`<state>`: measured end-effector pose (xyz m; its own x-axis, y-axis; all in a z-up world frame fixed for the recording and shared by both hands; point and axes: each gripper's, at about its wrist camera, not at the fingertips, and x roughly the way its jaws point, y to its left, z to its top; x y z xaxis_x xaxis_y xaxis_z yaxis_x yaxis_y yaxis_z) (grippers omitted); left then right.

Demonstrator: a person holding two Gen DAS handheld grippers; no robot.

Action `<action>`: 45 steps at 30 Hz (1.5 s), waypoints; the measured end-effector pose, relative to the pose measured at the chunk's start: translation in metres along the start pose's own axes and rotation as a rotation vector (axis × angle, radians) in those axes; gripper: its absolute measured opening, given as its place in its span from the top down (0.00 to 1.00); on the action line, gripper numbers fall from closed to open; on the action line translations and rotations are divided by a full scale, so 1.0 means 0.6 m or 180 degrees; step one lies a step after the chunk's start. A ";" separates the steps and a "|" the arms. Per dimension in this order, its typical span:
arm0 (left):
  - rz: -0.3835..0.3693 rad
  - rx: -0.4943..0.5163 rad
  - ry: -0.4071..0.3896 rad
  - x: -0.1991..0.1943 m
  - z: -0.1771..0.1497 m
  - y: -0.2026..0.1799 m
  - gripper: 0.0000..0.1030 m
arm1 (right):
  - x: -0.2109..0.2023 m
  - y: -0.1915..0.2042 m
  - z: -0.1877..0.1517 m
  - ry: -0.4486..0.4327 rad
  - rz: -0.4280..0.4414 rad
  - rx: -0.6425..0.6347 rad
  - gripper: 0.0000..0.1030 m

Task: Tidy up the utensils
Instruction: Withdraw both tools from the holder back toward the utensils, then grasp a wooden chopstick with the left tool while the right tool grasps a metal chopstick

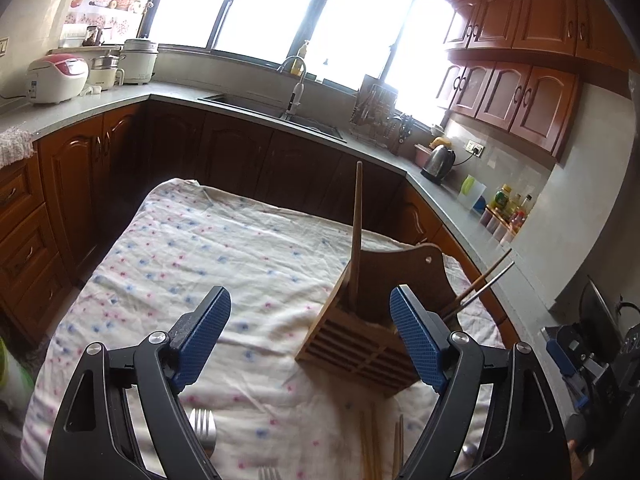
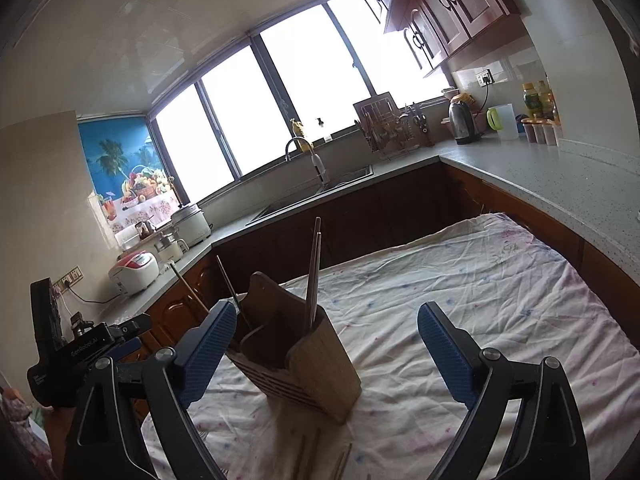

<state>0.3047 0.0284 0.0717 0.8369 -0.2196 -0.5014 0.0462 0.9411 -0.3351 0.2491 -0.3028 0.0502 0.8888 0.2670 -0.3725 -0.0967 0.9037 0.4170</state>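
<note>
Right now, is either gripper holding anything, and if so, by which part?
Nothing is held. The left gripper and the right gripper are both open with nothing between their fingers, in front of the wooden utensil holder.

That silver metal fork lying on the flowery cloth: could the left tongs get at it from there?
Probably yes. The silver metal fork lies uncovered on the flowery cloth just below the open left tongs, which hold nothing. The slatted wooden holder stands off to the side.
</note>
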 end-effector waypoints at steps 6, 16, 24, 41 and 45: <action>0.0033 -0.0010 0.0098 -0.044 -0.049 0.005 0.18 | -0.048 0.001 -0.027 0.0122 -0.0014 -0.0037 0.09; 0.0029 0.0039 0.0265 -0.100 -0.130 0.000 0.18 | -0.115 0.007 -0.086 0.0277 -0.0038 -0.0066 0.09; 0.0028 0.0074 0.0405 -0.118 -0.192 -0.006 0.18 | -0.147 0.005 -0.144 0.0400 -0.0091 -0.0099 0.09; 0.0059 0.0177 0.0712 -0.101 -0.244 -0.022 0.18 | -0.146 -0.008 -0.188 0.0657 -0.0155 -0.0118 0.09; 0.0058 0.0202 0.0785 -0.090 -0.246 -0.027 0.18 | -0.137 -0.008 -0.193 0.0710 -0.0168 -0.0111 0.09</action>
<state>0.1781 -0.0128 -0.0138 0.6797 -0.2513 -0.6891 0.0729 0.9580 -0.2774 0.1246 -0.2903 -0.0174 0.7724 0.2830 -0.5686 -0.0715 0.9283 0.3648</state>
